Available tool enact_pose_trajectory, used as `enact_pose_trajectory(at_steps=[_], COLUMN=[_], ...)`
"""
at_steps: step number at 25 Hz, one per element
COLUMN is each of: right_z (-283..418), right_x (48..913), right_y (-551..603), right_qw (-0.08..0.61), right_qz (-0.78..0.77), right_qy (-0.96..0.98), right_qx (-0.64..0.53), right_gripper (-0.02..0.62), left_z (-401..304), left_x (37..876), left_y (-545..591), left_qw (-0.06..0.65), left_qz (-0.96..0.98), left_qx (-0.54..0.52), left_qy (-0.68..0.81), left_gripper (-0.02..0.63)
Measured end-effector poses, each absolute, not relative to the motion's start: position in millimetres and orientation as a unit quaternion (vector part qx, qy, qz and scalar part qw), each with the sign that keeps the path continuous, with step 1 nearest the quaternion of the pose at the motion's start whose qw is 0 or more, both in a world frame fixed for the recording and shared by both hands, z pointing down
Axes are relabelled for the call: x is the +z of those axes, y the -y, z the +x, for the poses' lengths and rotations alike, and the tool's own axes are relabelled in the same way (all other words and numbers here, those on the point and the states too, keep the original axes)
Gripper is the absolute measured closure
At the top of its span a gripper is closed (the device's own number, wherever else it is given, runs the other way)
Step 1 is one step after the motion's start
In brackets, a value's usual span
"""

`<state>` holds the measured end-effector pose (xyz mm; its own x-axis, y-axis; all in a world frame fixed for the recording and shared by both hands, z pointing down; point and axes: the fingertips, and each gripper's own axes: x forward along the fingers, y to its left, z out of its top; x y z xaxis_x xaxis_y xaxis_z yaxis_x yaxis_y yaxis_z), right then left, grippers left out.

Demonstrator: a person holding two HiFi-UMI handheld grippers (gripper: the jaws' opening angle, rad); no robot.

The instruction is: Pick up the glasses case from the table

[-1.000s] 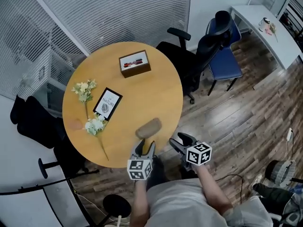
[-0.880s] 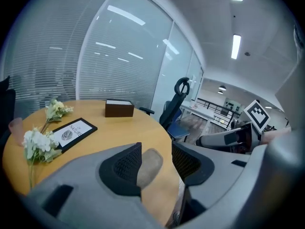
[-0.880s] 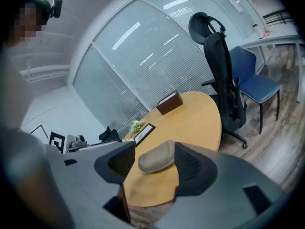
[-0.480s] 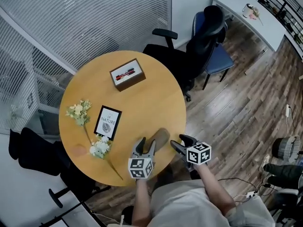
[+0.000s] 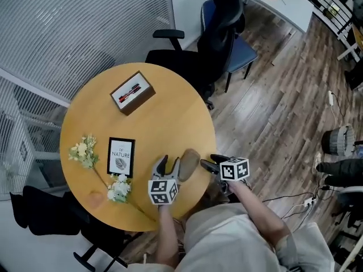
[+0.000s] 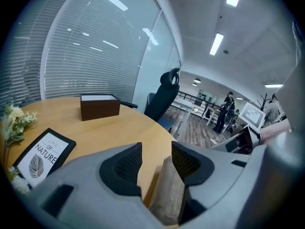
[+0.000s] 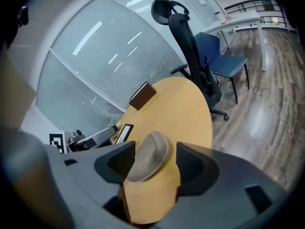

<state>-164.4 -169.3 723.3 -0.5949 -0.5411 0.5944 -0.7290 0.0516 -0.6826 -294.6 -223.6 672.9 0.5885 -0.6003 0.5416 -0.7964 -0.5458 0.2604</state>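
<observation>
glasses case (image 5: 189, 164) lengthwise along left gripper (image 5: 168, 166) inner jaw | left nearer | right gripper (image 5: 209, 164) likewise agape, nothing gripped

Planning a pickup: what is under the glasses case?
The glasses case lies on the wooden table near its edge. Nothing else shows beneath; the spot directly under it is hidden.

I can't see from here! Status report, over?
Left gripper open, tan oval glasses case against its right jaw, unclamped. Right gripper open, short of case. Nothing blocking.
</observation>
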Motion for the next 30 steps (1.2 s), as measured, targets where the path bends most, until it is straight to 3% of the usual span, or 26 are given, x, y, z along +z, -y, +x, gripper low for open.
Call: enact_pose_trajectory(at_steps=[19, 30], right_z=[-209, -226], right_x=[763, 770], right_y=[152, 152], right_qw=[0.032, -0.007], right_qz=[0.47, 0.465], right_qy=[0.641, 0.607], right_qx=[0.606, 0.645], right_gripper=[0.344, 0.324], left_z=[-284, -294], left_x=[741, 748], left_y=[201, 212], left_qw=[0.262, 0.279], left_qz=[0.875, 0.87], left_qx=[0.284, 0.265], left_qy=[0.291, 0.309], left_gripper=[0.422, 0.422])
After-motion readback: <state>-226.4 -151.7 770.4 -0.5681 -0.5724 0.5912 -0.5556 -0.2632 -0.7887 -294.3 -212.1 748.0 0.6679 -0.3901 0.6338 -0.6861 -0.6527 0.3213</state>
